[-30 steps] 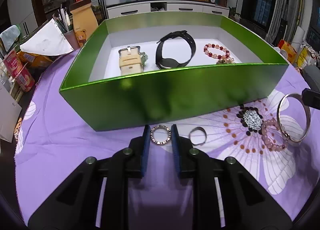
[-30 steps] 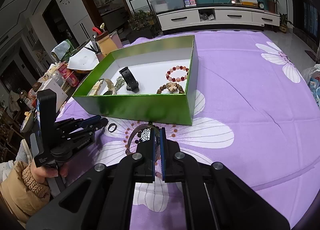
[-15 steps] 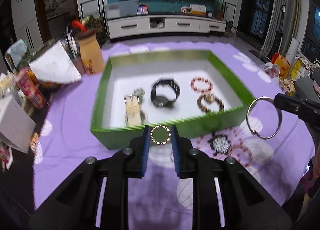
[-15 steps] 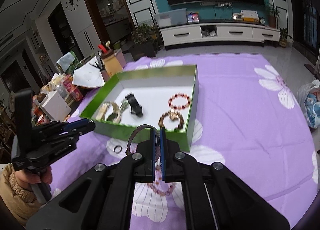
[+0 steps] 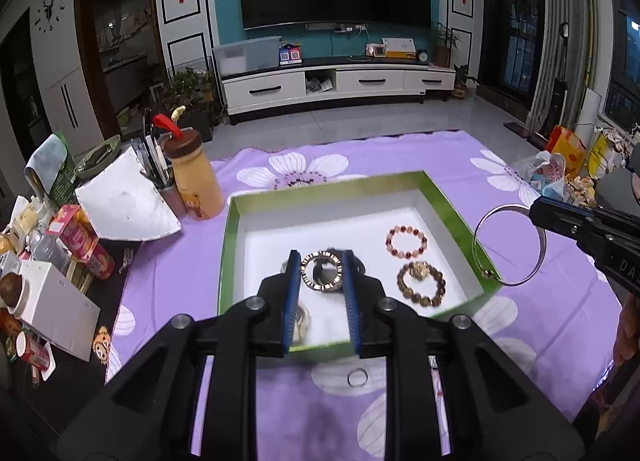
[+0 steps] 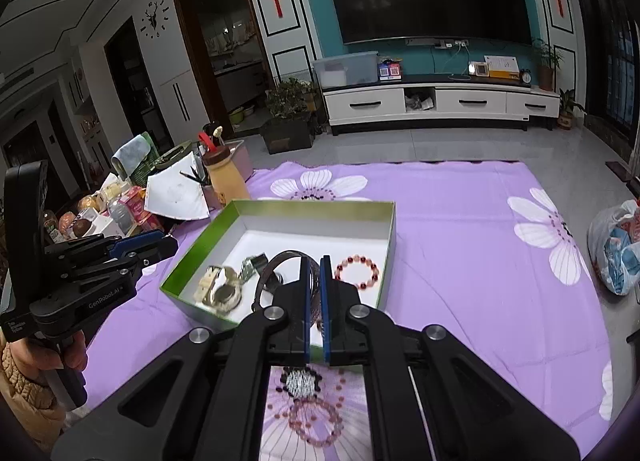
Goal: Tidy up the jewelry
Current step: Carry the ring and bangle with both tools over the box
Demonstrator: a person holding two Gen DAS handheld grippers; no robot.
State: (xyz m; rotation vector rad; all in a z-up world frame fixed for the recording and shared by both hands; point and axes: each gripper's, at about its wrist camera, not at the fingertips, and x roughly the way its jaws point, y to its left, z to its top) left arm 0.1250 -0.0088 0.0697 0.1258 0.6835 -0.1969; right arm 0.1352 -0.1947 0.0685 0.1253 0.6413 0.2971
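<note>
While the purple flower-printed cloth (image 5: 168,277) spread beneath both tools, the shallow green box with a white floor (image 5: 456,213) lay on it just ahead of and below the fingertips of each. Left gripper (image 5: 321,271) was held above the near part of that box, its blue-padded fingers (image 5: 292,281) clamped on either side of a small round gold-toned ring studded with pale stones (image 5: 321,257), which stood upright between the tips. Right gripper (image 6: 315,281) had its blue fingers pressed together on a thin silver metal bangle (image 6: 276,261); in the left wrist view that bangle (image 5: 508,245) hung as an open hoop from the tips, over the box's right wall.

Inside the box, beyond the right gripper's fingers, lay a cream-strapped watch with a metal case (image 6: 220,289) to the left, a red and pink beaded bracelet (image 6: 357,273) to the right, and a brown beaded bracelet (image 5: 421,285) nearer, partly hidden behind those fingers. On the cloth below the left fingers lay a plain silver finger ring (image 5: 357,377). Under the right gripper's arms lay a pale pink beaded bracelet (image 6: 316,421).
</note>
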